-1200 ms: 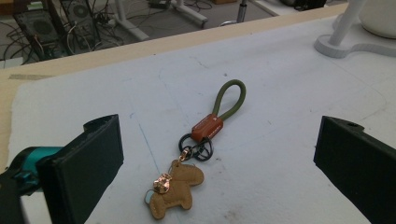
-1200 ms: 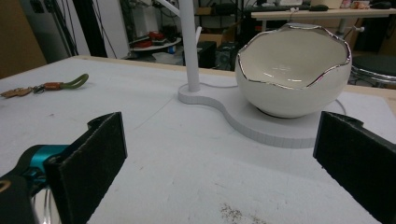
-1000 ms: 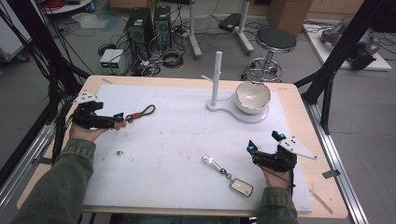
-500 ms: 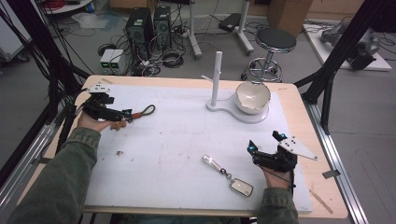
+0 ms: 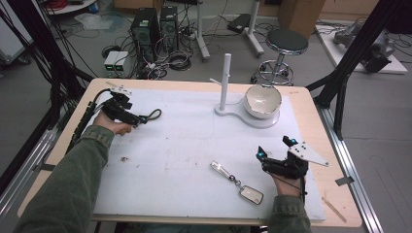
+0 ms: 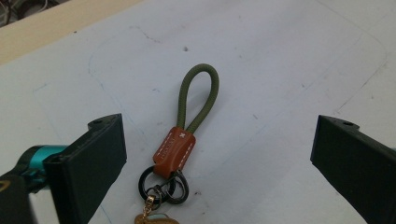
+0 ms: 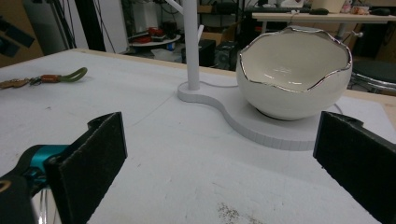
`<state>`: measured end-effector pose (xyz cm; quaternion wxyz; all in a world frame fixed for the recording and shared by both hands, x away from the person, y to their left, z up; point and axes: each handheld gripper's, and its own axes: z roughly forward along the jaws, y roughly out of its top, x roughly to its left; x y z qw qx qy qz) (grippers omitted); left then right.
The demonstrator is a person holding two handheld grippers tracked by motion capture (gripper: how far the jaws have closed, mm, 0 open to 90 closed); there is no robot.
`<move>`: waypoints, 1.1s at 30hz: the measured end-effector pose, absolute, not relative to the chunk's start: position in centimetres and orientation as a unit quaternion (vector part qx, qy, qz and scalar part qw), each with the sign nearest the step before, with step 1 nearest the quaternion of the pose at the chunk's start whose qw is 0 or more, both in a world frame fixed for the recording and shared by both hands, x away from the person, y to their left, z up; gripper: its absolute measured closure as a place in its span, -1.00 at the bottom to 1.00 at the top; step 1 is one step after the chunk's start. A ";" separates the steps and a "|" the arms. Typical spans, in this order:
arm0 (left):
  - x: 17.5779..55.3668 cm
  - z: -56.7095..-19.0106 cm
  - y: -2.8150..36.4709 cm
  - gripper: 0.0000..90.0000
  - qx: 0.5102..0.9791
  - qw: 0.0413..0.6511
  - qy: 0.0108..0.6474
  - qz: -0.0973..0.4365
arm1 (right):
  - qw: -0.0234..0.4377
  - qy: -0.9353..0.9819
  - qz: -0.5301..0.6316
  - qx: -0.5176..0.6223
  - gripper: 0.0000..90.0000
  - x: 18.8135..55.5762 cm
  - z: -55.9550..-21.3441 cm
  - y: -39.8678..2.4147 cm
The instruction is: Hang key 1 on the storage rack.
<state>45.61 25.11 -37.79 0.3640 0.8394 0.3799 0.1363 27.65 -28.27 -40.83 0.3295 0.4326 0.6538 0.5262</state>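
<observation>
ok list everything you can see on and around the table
keychain strap: 1, olive loop with brown leather tab, table's left, between the left jaws
second keychain: 1, silvery, near edge
bowl: 1, white, jagged silver rim, on the stand's base
stand: 1, white post
table: 1, white mat on wood
stool: 1, black, behind
left gripper: black, open
right gripper: black, open

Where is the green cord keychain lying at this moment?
In the high view the green cord keychain lies on the white mat at the far left, just ahead of the left tool, whose open jaws flank it without touching.
</observation>
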 end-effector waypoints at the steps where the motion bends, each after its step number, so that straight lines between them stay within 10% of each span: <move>1: 45.6 -37.8 25.1 -0.90 0.839 0.364 0.380 0.136 | 0.330 0.654 0.526 0.433 -0.97 27.6 -40.8 -28.3; 21: 48.2 -41.3 26.0 -0.67 0.860 0.309 0.394 0.096 | 0.329 0.657 0.522 0.433 -0.97 27.6 -40.9 -28.1; 33: 48.1 -41.8 25.9 -0.13 0.870 0.298 0.380 0.093 | 0.329 0.656 0.523 0.434 -0.97 27.6 -40.9 -28.2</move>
